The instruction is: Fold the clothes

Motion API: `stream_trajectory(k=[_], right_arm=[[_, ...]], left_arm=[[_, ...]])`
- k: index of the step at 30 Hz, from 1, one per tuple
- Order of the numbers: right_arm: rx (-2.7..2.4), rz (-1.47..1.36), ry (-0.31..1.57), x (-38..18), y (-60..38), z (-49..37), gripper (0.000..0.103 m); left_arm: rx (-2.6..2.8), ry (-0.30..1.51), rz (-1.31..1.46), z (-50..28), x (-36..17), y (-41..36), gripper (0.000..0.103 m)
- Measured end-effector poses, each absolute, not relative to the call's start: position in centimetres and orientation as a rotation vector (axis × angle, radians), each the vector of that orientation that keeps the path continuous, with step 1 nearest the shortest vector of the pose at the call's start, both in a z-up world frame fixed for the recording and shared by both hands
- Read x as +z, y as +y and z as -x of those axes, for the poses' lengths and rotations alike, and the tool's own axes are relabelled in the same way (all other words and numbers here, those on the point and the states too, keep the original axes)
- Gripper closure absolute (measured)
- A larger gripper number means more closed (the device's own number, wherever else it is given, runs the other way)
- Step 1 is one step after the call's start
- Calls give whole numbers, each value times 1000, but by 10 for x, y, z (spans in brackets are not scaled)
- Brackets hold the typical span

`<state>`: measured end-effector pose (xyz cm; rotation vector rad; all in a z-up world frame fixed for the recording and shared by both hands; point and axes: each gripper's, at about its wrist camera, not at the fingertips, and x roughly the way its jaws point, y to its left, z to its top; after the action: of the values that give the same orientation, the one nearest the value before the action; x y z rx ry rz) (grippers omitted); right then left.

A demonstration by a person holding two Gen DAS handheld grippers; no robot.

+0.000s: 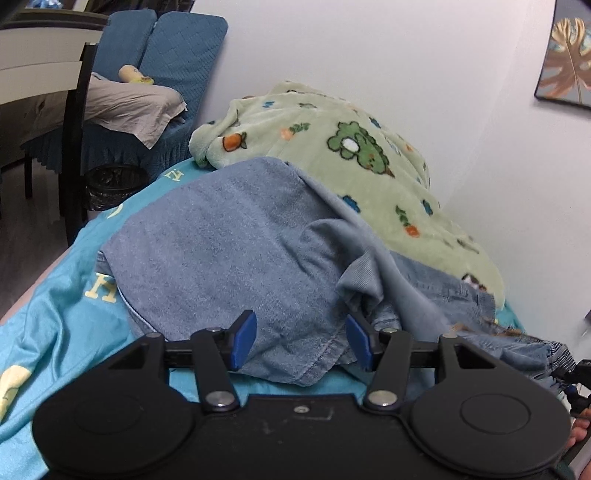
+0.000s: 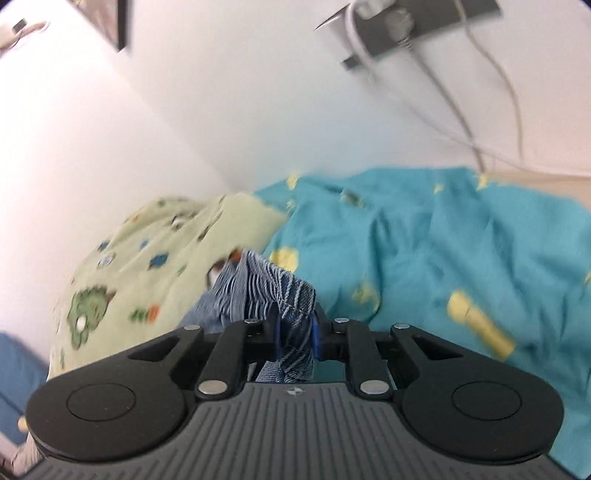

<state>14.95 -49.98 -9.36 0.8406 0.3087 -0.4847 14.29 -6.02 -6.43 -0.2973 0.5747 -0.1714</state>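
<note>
Jeans (image 1: 229, 236): blue denim, lying rumpled on the bed, one end folded back over the rest; the far edge laps onto the blanket.
Waistband (image 2: 291, 295): gathered, striped inside, lifted off the bed and pinched between the pads of the right gripper (image 2: 295, 332), whose jaws stand nearly together on the cloth.
Left gripper (image 1: 301, 339): jaws spread, blue pads on either side of a denim fold at the near hem; pads not pressing it.
Sheet (image 1: 55, 314): turquoise with pale yellow letters and shapes, creased, covering the bed under the jeans.
Blanket (image 1: 332, 147): pale green fleece with cartoon prints, heaped against the wall behind the jeans.
Wall (image 1: 369, 55): white; a leaf picture (image 1: 569, 59) hangs at right.
Power strip (image 2: 406, 26): grey, on the wall, white cables hanging from it.
Chairs (image 1: 177, 48): blue quilted covers, beyond the bed's end, beige cloth (image 1: 122, 103) draped on the seat.
Bin (image 1: 110, 184): black, lined, beside the bed.
</note>
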Motion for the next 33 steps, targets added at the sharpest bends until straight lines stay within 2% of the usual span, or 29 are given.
stream_trajectory(k=[6, 10, 12, 13, 14, 15, 17, 24, 33], right_arm=[[-590, -891, 497, -157, -523, -158, 86], [-592, -857, 497, -148, -519, -156, 82], [-582, -861, 487, -137, -516, -150, 71], [-581, -862, 478, -132, -514, -146, 63], [-587, -857, 466, -127, -511, -141, 51], [-592, -840, 452, -121, -505, -137, 45], [-595, -776, 439, -110, -493, -134, 42], [-399, -503, 337, -69, -436, -142, 39], [309, -483, 415, -53, -338, -217, 38]], left_arm=[[-189, 593, 274, -145, -67, -64, 52], [-189, 602, 275, -146, -67, -63, 52], [-186, 601, 277, -146, -64, -61, 52], [-184, 599, 278, -145, -63, -60, 52], [-182, 597, 278, -144, -61, -59, 52], [-180, 595, 277, -143, -60, -60, 52], [-174, 595, 267, -141, -56, -58, 52], [-148, 599, 250, -137, -40, -51, 52], [-119, 565, 294, -144, -20, -29, 52]])
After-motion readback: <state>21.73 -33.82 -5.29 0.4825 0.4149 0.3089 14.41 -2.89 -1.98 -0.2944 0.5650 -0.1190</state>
